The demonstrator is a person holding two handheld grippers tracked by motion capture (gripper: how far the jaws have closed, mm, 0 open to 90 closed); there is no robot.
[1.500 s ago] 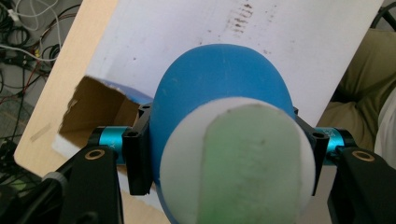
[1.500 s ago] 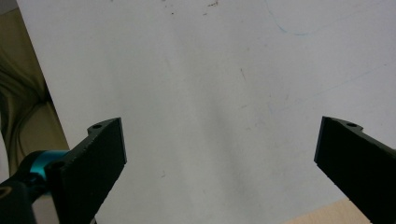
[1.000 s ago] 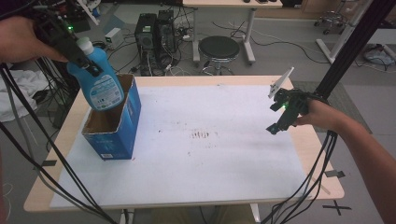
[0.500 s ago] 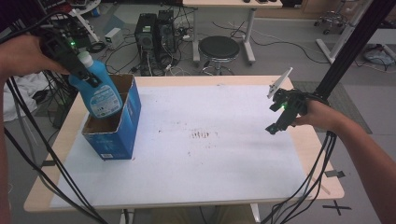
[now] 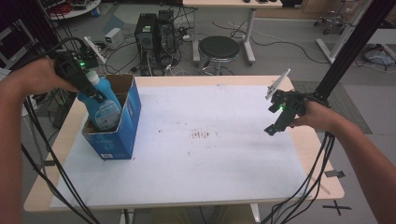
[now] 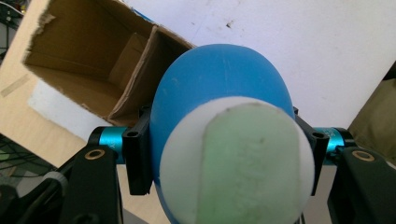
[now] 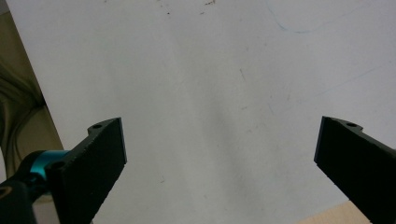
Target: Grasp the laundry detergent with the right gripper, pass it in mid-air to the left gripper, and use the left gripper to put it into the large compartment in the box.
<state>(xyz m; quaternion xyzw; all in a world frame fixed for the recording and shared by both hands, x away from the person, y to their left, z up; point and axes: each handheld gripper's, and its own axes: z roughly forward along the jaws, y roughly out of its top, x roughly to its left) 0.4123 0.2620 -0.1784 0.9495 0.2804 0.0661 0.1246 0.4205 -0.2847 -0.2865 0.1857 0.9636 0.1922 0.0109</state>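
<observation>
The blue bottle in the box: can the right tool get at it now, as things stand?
Probably not yet. The blue bottle sits partly in the cardboard box, gripped at the neck by the left tool. The right tool hovers open across the table, though nothing lies between.

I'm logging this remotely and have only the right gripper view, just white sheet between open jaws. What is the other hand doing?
Observer: The left gripper is shut on a blue bottle, near its white cap.
Operator: Is the bottle on the table?
Observer: No, its lower part sits inside a blue cardboard box, open at the top.
Operator: Anything else in the box?
Observer: The left gripper view shows a bare brown compartment beside the bottle.
</observation>
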